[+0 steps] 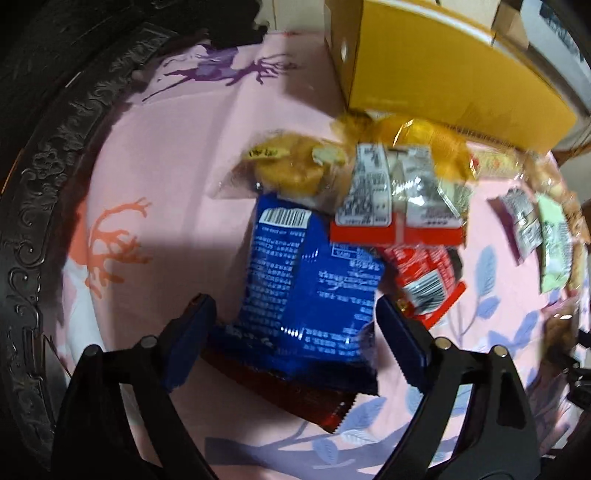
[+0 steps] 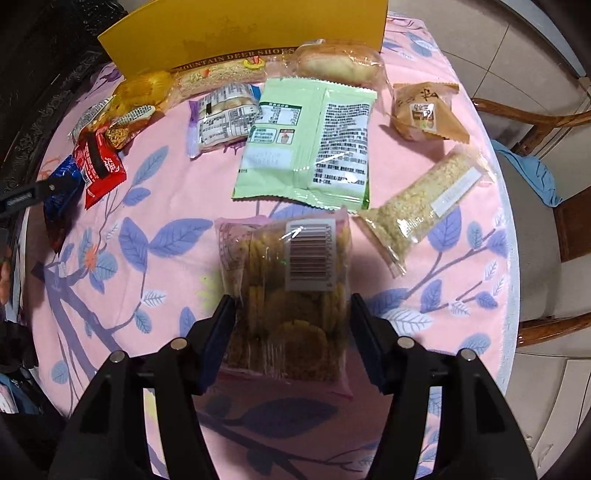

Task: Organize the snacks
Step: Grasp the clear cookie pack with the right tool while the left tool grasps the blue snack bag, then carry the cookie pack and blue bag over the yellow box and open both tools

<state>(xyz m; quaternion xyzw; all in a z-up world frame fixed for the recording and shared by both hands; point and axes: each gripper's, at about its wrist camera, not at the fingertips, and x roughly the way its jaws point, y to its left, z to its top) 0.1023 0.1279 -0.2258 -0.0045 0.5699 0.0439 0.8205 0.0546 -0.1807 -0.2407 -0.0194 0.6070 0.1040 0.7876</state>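
A round bench [image 2: 177, 280] covered with a pink cloth printed with blue leaves fills both views; a yellow cardboard box [image 2: 243, 29] stands at its far edge, top of the frame, and a wooden chair [image 2: 546, 122] sits at the right. In the right wrist view, the right claw [image 2: 291, 334] stands partly open at lower centre, its blue pads on either side of a clear cookie pack [image 2: 288, 295] lying on the cloth; whether the pads touch it I cannot tell. A green packet [image 2: 306, 144] lies above it in the frame, and a crumb bar [image 2: 421, 210] to the right. In the left wrist view, the left claw [image 1: 295, 332] is spread wide around a blue packet [image 1: 306, 291], pads clear of it. A red packet [image 1: 424, 280] lies just right of the blue one, and a bun in clear wrap [image 1: 288, 170] lies above it.
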